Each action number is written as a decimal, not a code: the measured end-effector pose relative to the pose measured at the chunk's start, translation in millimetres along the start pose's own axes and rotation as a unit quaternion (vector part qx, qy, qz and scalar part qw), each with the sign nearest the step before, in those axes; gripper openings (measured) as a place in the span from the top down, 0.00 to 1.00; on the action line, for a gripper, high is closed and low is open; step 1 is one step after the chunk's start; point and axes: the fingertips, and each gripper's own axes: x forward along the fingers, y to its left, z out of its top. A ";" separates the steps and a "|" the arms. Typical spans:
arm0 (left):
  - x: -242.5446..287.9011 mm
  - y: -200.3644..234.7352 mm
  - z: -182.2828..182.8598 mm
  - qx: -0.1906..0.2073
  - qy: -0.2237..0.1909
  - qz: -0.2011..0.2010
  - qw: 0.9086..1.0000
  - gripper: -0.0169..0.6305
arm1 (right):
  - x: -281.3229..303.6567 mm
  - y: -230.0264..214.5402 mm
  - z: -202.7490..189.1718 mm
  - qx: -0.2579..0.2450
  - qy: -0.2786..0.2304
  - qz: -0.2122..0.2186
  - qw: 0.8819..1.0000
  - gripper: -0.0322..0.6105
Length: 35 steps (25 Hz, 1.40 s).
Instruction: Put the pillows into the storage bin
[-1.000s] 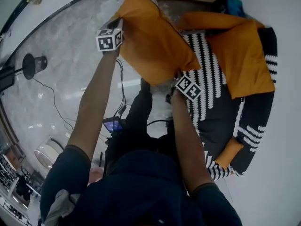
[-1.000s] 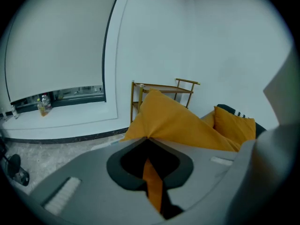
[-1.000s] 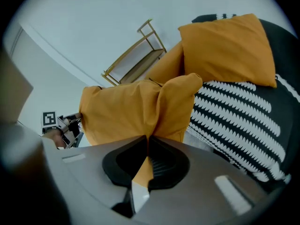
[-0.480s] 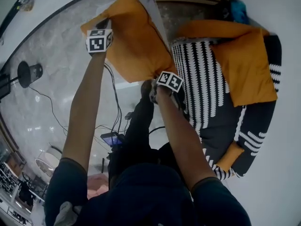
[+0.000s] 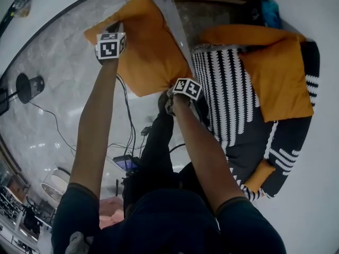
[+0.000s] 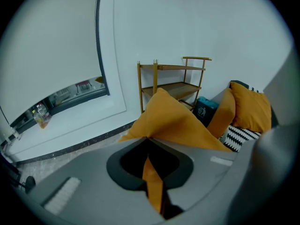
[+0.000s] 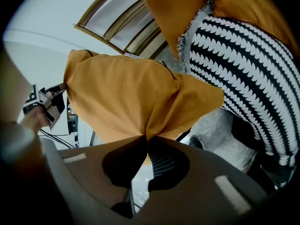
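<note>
marble floor (image 5: 53,89) | white wall (image 6: 197,22) | wooden shelf (image 6: 173,67) | orange pillow (image 5: 151,46)

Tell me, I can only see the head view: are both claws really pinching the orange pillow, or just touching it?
Observer: Really pinching. The left gripper view shows the left gripper shut on a corner of the orange pillow, with a strip of cloth caught between its jaws.
Operator: And the other claw?
Observer: The right gripper view shows the right gripper shut on a bunched fold at the pillow's edge.
Operator: What's behind the pillow?
Observer: In the left gripper view, a wooden rack with two shelves stands against the white wall.
</note>
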 end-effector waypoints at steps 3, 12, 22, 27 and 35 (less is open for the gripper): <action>10.9 -3.5 2.5 0.006 0.006 -0.003 1.000 0.97 | 3.0 -1.3 5.3 0.002 0.002 -0.002 1.000 0.92; 25.4 -14.8 -4.4 0.023 0.015 -0.018 0.999 0.89 | 1.1 -16.9 18.9 -0.002 0.003 -0.027 1.000 0.81; 13.1 -63.3 12.1 0.033 0.004 -0.052 0.998 0.91 | -41.8 5.3 33.1 -0.019 -0.033 -0.003 0.999 0.81; -4.9 -128.0 44.3 0.036 -0.016 -0.072 0.997 0.91 | -95.8 0.0 63.7 -0.038 -0.072 0.027 0.996 0.81; -35.3 -276.5 107.1 0.055 -0.057 -0.128 0.989 0.91 | -223.0 -62.5 137.1 -0.039 -0.174 0.054 0.982 0.81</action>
